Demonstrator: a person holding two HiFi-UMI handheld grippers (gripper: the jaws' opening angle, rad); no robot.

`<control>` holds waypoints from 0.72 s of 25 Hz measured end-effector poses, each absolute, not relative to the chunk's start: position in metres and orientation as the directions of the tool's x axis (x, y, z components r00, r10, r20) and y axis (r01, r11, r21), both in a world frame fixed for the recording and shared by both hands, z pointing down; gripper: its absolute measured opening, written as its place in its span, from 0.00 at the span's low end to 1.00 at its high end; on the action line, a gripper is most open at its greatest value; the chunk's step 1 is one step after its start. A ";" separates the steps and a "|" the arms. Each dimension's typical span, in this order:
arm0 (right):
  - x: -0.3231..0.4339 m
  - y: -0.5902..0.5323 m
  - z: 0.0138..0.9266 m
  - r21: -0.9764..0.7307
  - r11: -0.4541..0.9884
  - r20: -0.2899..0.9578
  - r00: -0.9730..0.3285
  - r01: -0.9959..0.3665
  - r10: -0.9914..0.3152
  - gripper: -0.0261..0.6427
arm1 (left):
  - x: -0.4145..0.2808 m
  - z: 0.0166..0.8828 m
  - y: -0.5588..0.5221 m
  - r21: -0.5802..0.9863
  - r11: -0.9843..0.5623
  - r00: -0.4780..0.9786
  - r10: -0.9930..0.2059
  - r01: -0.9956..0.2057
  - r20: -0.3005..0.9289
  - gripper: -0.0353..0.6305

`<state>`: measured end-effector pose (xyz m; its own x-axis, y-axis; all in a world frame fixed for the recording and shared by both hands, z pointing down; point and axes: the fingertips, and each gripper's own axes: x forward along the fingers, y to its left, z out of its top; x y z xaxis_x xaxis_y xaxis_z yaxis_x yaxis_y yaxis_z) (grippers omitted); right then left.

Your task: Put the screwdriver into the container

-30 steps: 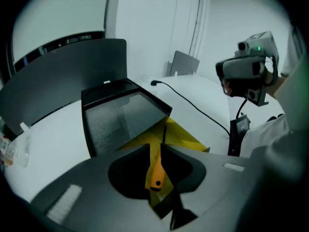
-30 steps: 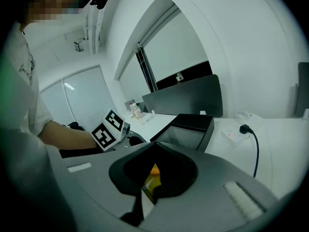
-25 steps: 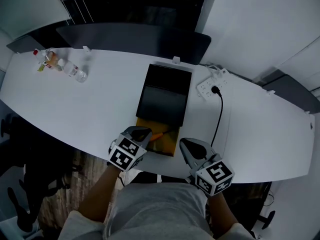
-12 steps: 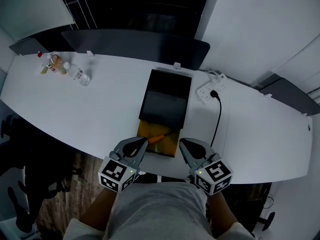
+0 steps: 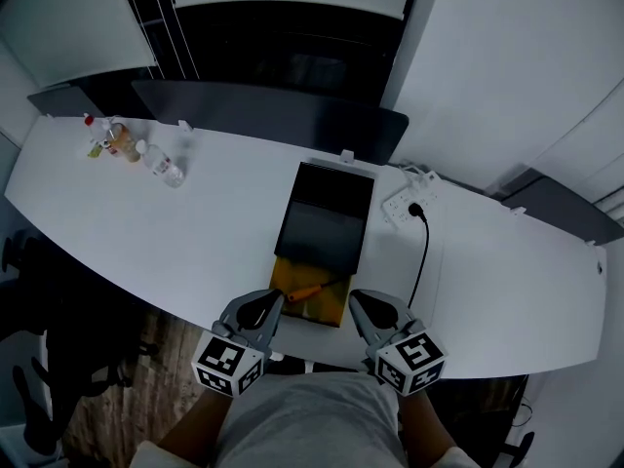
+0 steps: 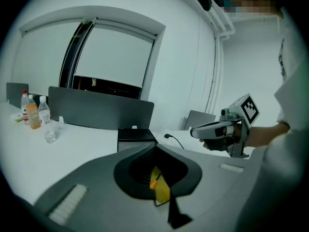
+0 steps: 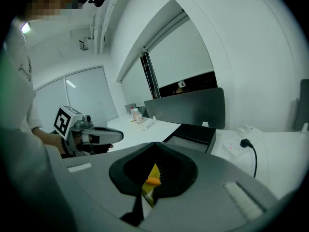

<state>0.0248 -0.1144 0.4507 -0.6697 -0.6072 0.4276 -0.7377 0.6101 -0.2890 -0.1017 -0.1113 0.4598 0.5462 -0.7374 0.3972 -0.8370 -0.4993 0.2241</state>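
Observation:
The orange-handled screwdriver [image 5: 307, 292] lies across the yellow near end [image 5: 292, 303] of the black container [image 5: 325, 217] on the white table. My left gripper [image 5: 274, 299] is shut and holds nothing, just left of the yellow end by the table's front edge. My right gripper [image 5: 355, 298] mirrors it on the right, also shut with nothing in it. In the left gripper view, the orange handle [image 6: 153, 181] shows through the closed jaws' opening, and the right gripper [image 6: 212, 129] is at the right. The right gripper view shows the handle [image 7: 153, 181] and the left gripper [image 7: 96, 137].
Bottles [image 5: 122, 144] stand at the table's far left. A white power strip [image 5: 414, 185] with a black cable [image 5: 421, 252] lies right of the container. A dark partition [image 5: 273, 115] runs along the table's far edge. Chairs stand on the floor at left.
My left gripper has drawn back from over the yellow end toward the table's front edge. The screwdriver stays lying there. The right gripper has hardly moved.

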 end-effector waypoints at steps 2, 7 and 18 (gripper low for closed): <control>0.023 -0.115 0.451 -0.289 0.615 0.429 -0.674 -0.733 -0.602 0.06 | -0.100 0.458 -0.112 0.217 -0.506 0.549 -0.735 -0.835 0.397 0.06; 0.021 -0.115 0.451 -0.286 0.627 0.431 -0.682 -0.725 -0.592 0.06 | -0.094 0.459 -0.110 0.192 -0.528 0.557 -0.724 -0.827 0.408 0.06; 0.021 -0.115 0.450 -0.278 0.637 0.433 -0.686 -0.718 -0.584 0.06 | -0.085 0.452 -0.108 0.187 -0.558 0.582 -0.709 -0.808 0.399 0.06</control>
<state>0.0211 -0.1148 0.4496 -0.6863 -0.5842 0.4332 -0.7184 0.6374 -0.2784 -0.0849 -0.1082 0.4522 0.5817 -0.7087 0.3992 -0.8084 -0.5581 0.1871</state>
